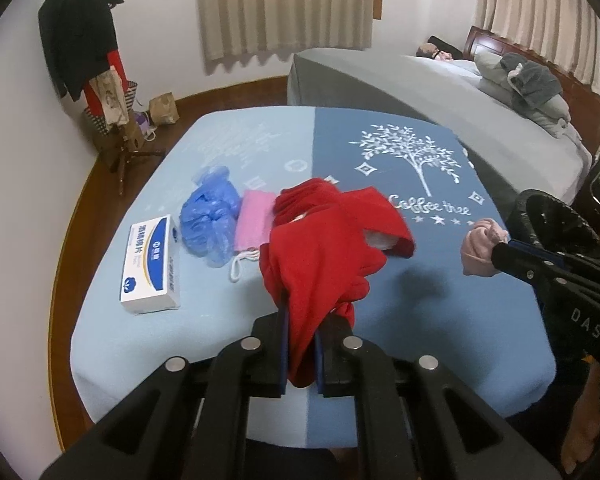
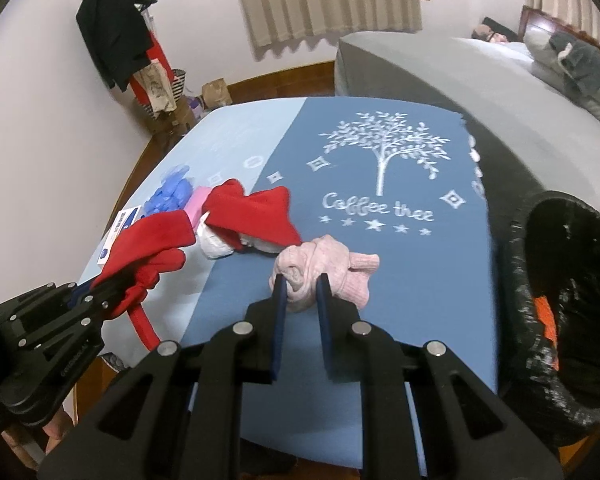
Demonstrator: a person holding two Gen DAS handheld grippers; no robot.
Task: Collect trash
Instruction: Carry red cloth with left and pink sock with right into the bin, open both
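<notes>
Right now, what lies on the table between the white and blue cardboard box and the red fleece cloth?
In the left wrist view, a crumpled blue plastic bag and a pink face mask lie between the box and the red cloth.

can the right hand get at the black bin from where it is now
Probably yes. The black bin stands just off the table's right edge, right beside the right tongs, with nothing between them. Those tongs are shut on the pink cloth, so they could carry it across.
</notes>
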